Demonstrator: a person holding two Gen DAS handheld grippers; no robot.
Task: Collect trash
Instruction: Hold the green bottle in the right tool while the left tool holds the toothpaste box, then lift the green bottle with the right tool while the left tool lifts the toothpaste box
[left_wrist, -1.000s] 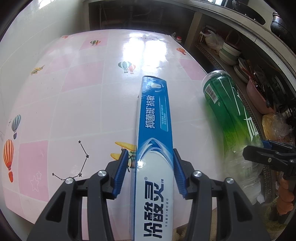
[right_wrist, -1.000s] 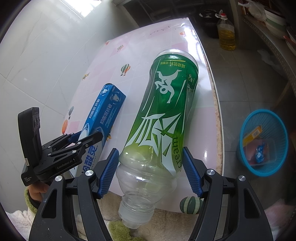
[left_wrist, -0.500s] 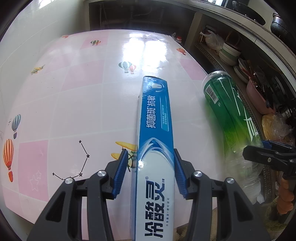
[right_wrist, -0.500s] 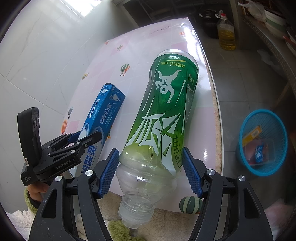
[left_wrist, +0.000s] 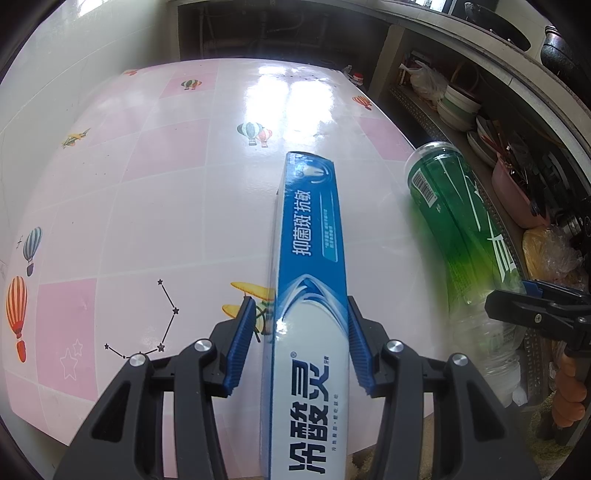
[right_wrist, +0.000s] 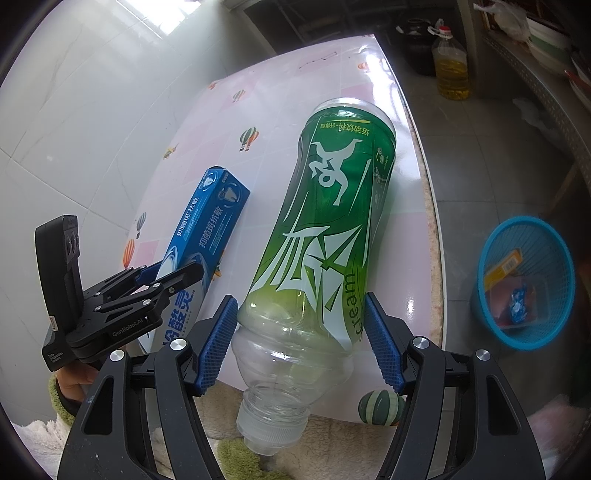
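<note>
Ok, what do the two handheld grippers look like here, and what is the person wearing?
Both the left gripper and right gripper are matte black linkage frames with silver pivot screws and ribbed blue pads. The left one carries white "GenRobot.AI" lettering. A fluffy pale green sleeve shows at the left wrist.

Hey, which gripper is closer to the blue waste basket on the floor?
Right. The right gripper straddles the green bottle at the table edge beside the basket; the left gripper, around the toothpaste box, sits farther away.
</note>
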